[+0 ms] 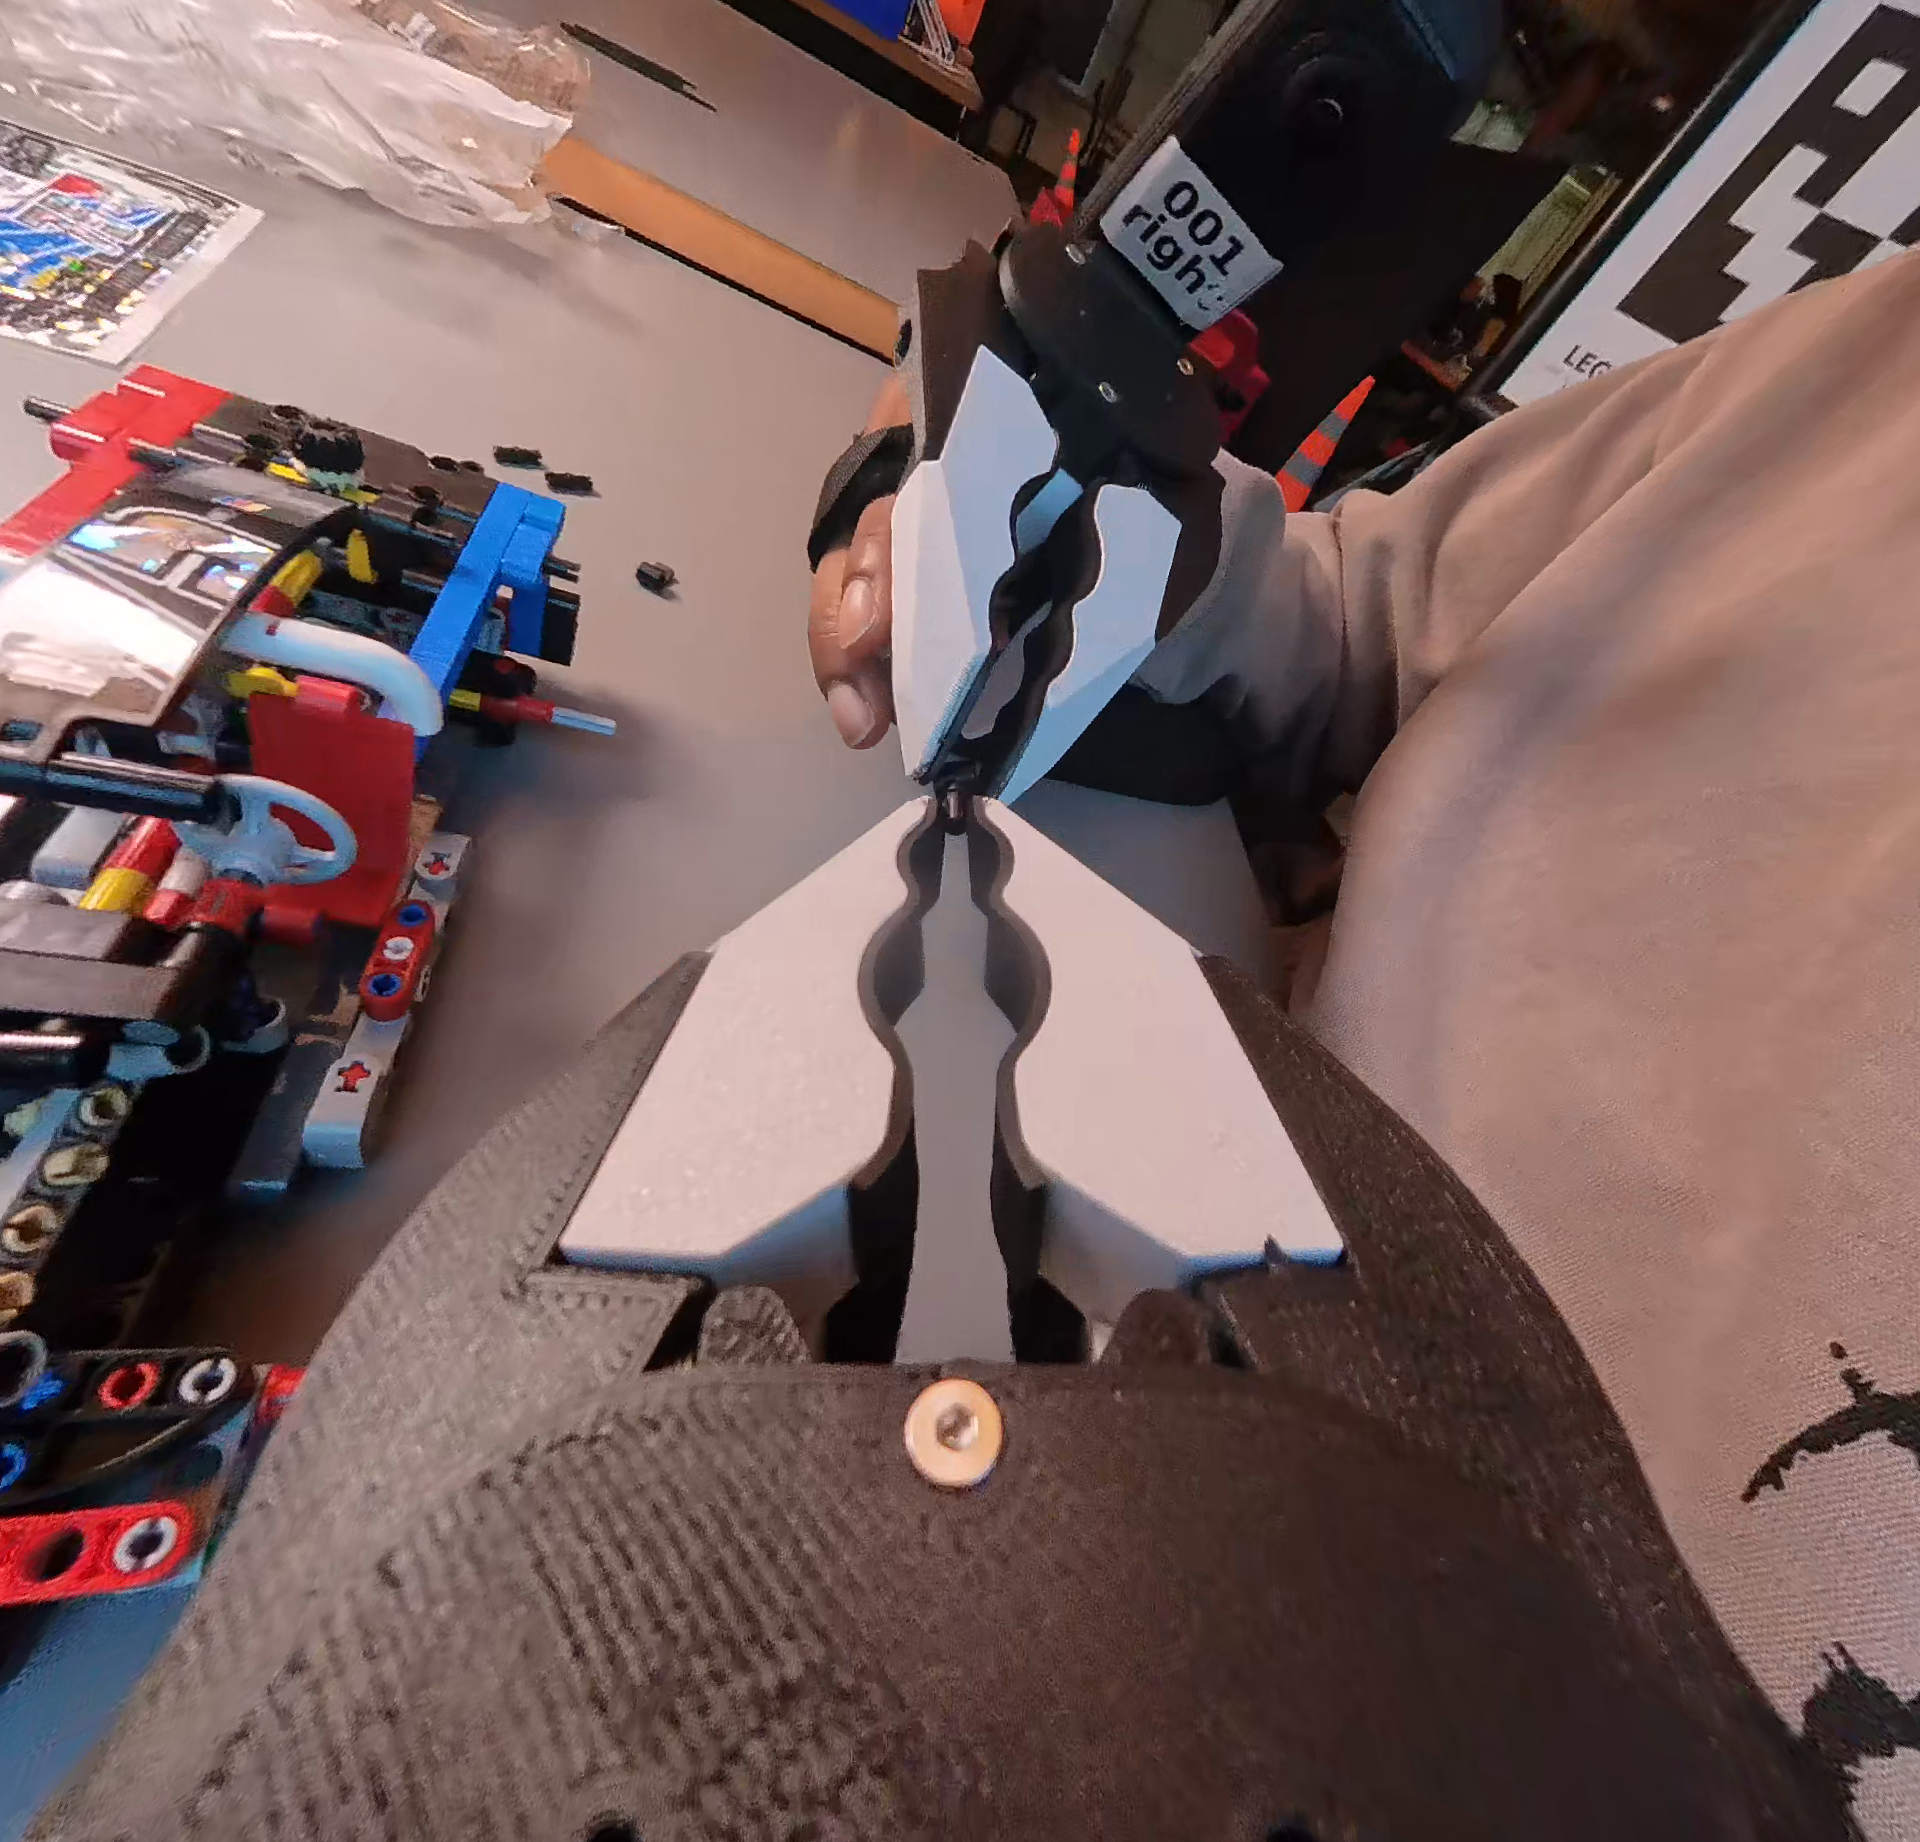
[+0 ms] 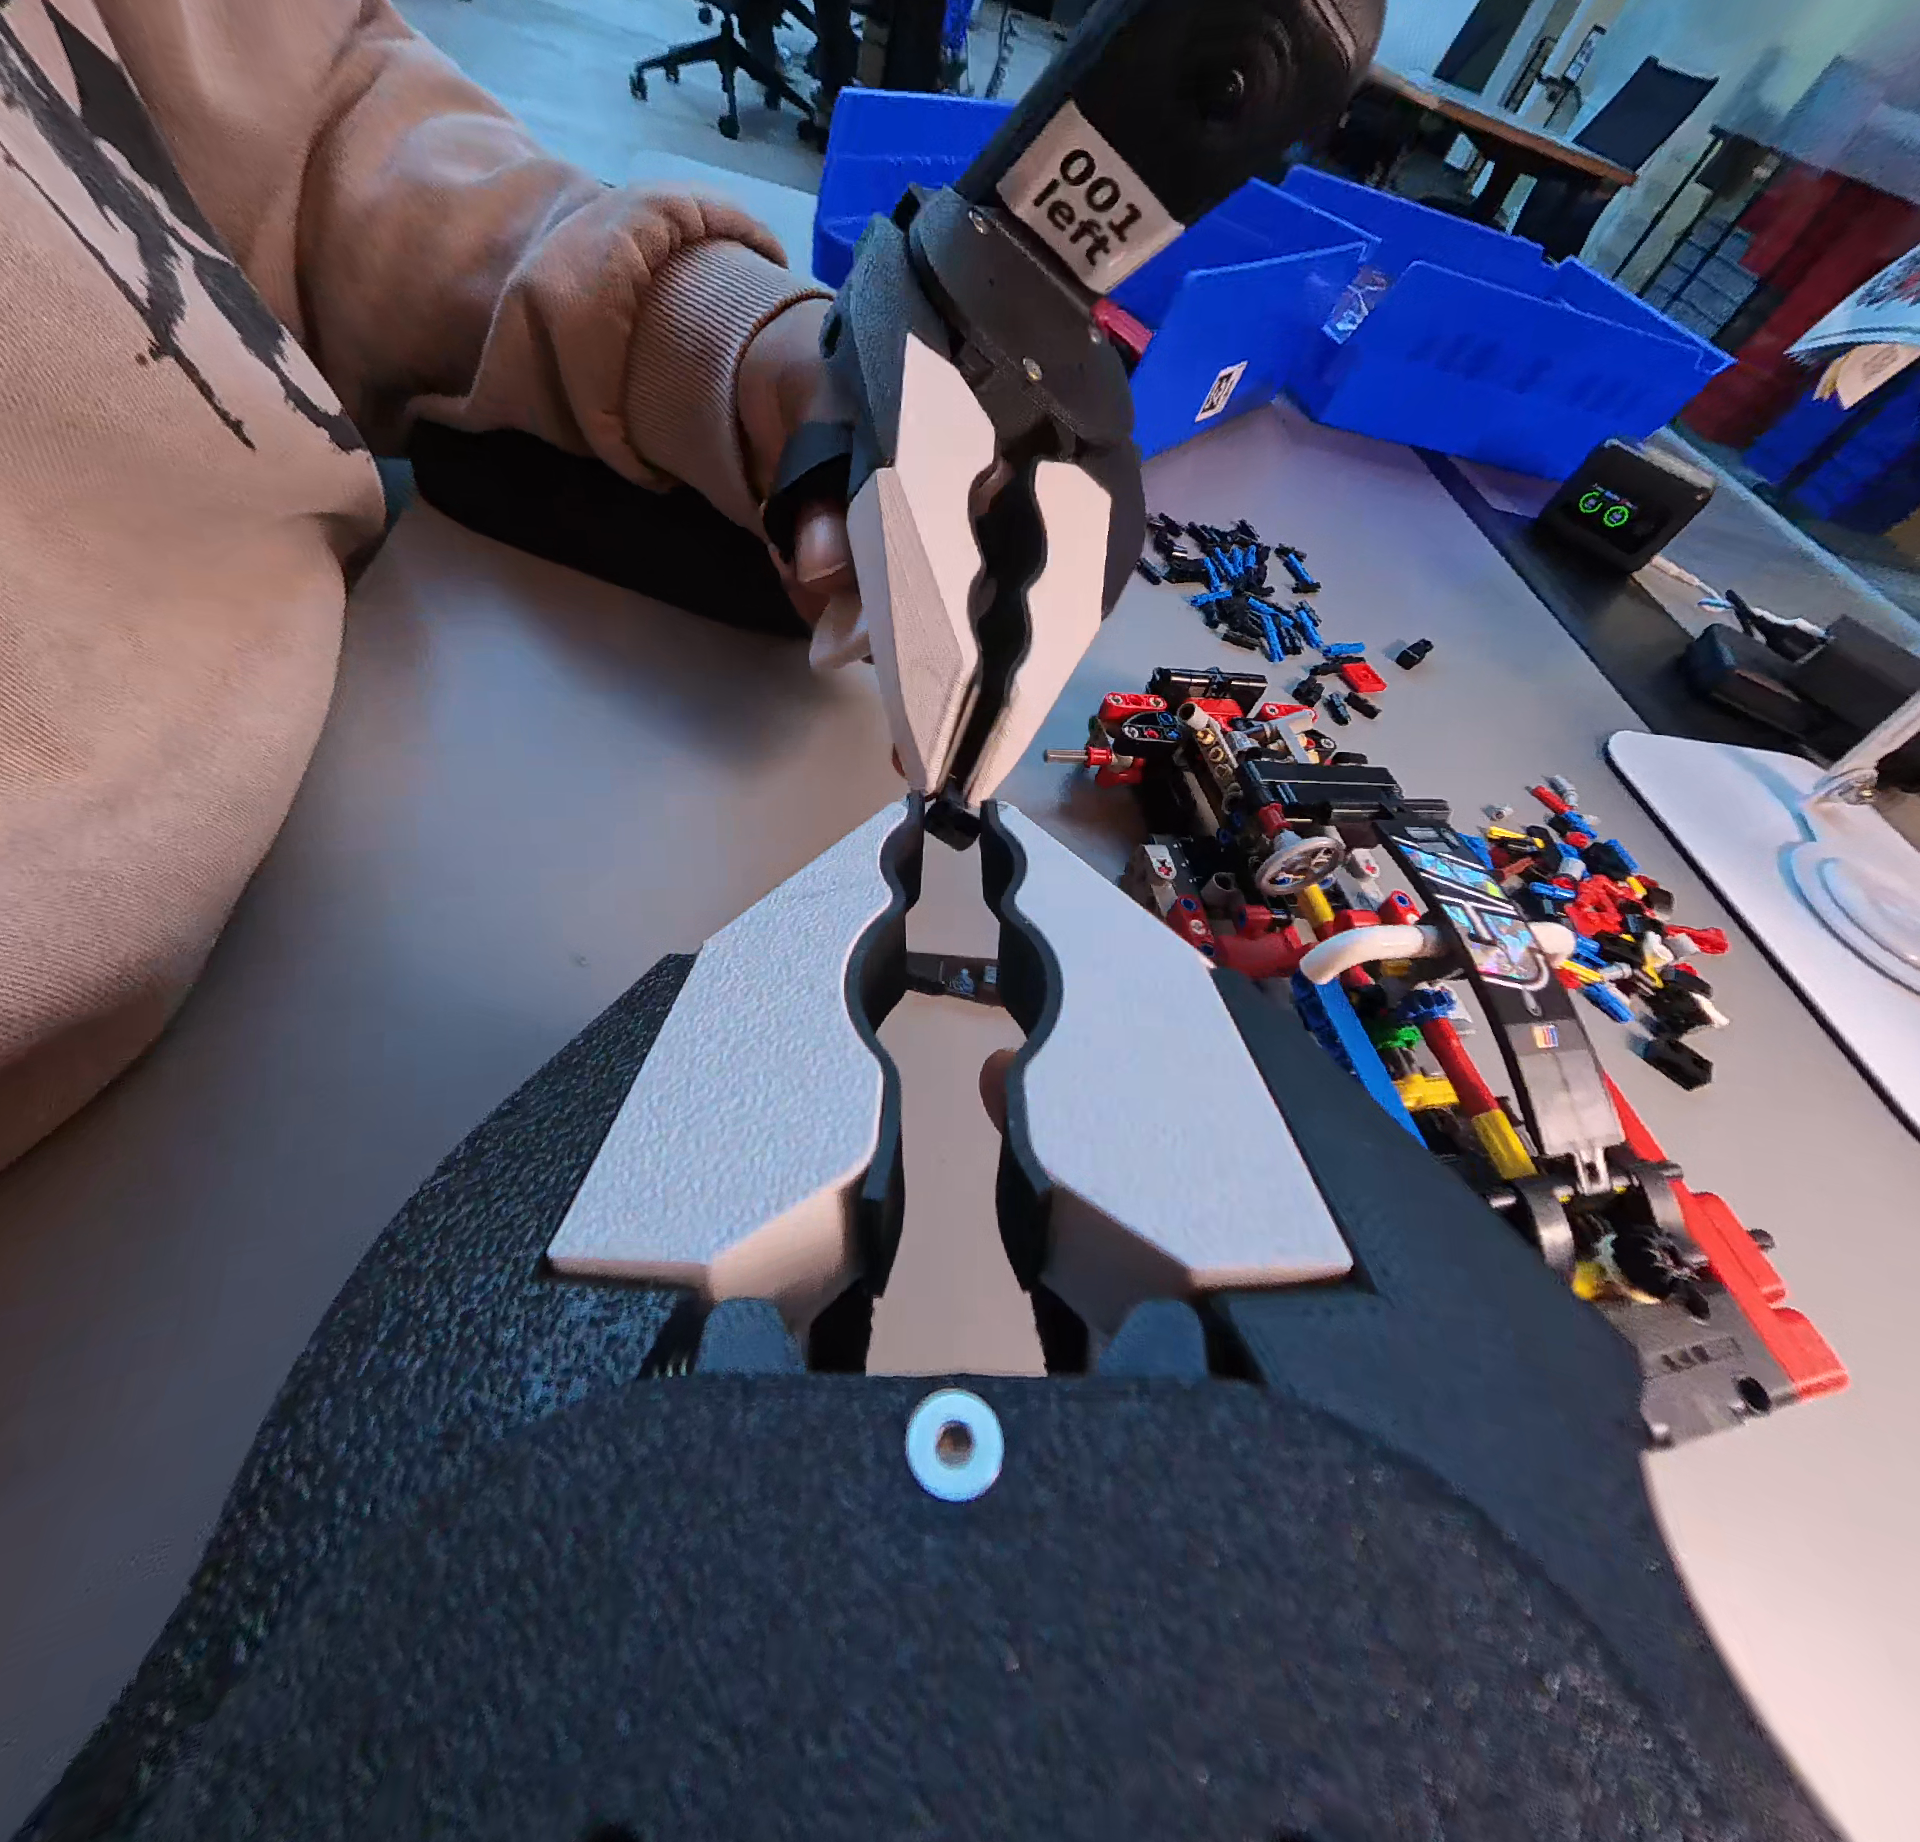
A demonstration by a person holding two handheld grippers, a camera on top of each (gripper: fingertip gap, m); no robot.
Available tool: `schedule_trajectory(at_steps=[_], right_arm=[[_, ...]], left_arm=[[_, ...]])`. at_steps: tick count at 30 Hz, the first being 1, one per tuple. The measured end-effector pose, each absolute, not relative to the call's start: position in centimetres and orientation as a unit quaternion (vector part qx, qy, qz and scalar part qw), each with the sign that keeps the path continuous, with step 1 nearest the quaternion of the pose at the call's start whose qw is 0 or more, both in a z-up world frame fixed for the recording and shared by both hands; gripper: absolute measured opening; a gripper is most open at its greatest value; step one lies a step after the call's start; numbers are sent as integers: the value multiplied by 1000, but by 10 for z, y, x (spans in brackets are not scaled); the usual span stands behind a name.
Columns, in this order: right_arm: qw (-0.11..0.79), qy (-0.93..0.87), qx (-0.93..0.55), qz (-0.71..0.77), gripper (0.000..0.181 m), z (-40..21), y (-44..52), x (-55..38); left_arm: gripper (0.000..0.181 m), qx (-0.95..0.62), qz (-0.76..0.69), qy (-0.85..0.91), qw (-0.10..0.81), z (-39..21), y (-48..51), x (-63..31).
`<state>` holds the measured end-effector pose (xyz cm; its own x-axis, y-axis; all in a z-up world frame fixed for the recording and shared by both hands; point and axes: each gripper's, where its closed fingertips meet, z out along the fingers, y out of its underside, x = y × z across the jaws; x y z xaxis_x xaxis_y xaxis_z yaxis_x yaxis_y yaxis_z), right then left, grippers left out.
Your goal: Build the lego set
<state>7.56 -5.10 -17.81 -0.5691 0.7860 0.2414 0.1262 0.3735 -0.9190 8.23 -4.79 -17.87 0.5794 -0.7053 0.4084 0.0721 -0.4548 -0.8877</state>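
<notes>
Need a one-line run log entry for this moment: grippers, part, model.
left gripper: shut on small black piece | right gripper: shut on same piece, tip to tip | lego car model: on table, untouched

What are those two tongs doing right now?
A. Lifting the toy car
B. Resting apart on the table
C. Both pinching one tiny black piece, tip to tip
C: the left tongs and right tongs meet at a small black piece above the table.
</notes>
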Motion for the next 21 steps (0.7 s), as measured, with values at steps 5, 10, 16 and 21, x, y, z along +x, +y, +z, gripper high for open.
schedule_trajectory(at_steps=[5,10,16,21], right_arm=[[347,-752,-298,475,8,-178,-54,77],[354,-758,-291,464,8,-181,-54,77],[341,-753,-307,472,8,-182,-53,76],[294,-741,-328,507,15,-182,-54,78]], left_arm=[[2,-748,-426,204,467,-179,-50,83],[2,-747,-482,160,429,-181,-51,84],[2,-752,-440,188,454,-182,-50,83],[2,-742,-338,266,514,-178,-50,85]])
